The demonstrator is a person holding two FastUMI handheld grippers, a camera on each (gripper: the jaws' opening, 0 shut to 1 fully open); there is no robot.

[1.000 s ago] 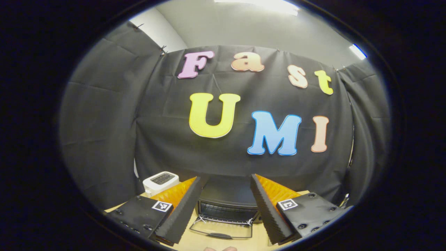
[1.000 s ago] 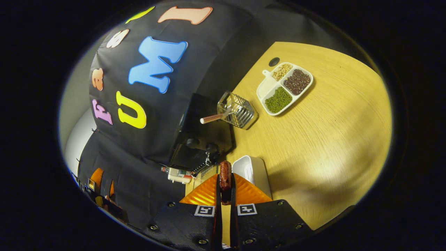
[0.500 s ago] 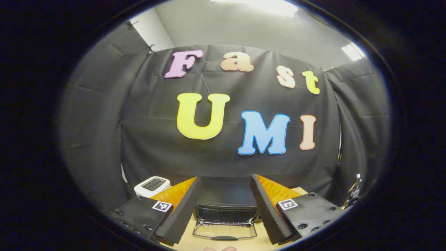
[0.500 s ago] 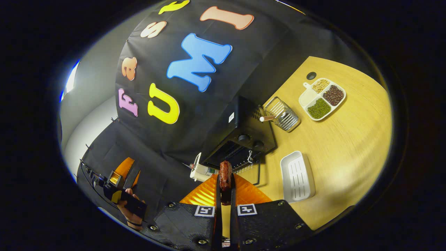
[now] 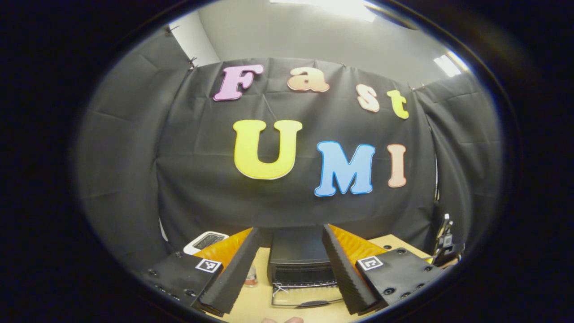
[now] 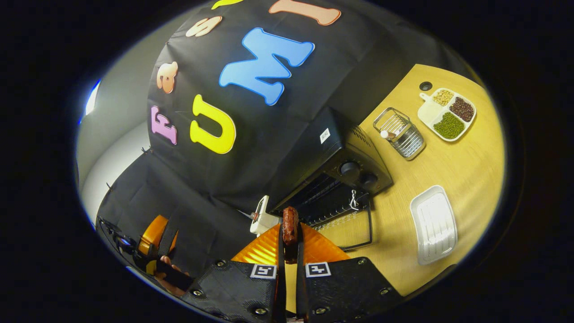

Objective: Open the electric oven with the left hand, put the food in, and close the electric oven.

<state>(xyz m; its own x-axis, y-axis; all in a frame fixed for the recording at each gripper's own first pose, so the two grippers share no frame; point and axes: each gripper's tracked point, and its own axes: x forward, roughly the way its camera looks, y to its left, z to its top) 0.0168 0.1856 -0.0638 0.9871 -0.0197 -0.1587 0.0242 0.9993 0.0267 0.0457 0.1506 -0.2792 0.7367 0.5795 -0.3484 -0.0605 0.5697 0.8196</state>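
The black electric oven (image 5: 299, 258) stands against the wall with its glass door (image 5: 309, 297) folded down flat onto the table. My left gripper (image 5: 290, 231) hangs open in front of it and above it, nothing between its fingers. In the right gripper view the oven (image 6: 345, 161) shows from its right side, tilted, with the lowered door (image 6: 354, 224) and the rack inside. My right gripper (image 6: 290, 237) is shut on a brown sausage (image 6: 290, 222), held in the air short of the oven mouth. The left gripper (image 6: 154, 240), held by a hand, shows at the lower left.
A white toaster (image 5: 205, 241) stands left of the oven, with a small bottle (image 5: 251, 277) between them. Right of the oven on the wooden table (image 6: 448, 175) are a white ribbed tray (image 6: 432, 224), a wire basket (image 6: 400, 133) and a divided dish of beans (image 6: 447, 115).
The right gripper has swung with the sausage towards the oven front, and the open door now lies just beyond its tips. The left gripper drifted left, so the oven sits further right in its view.
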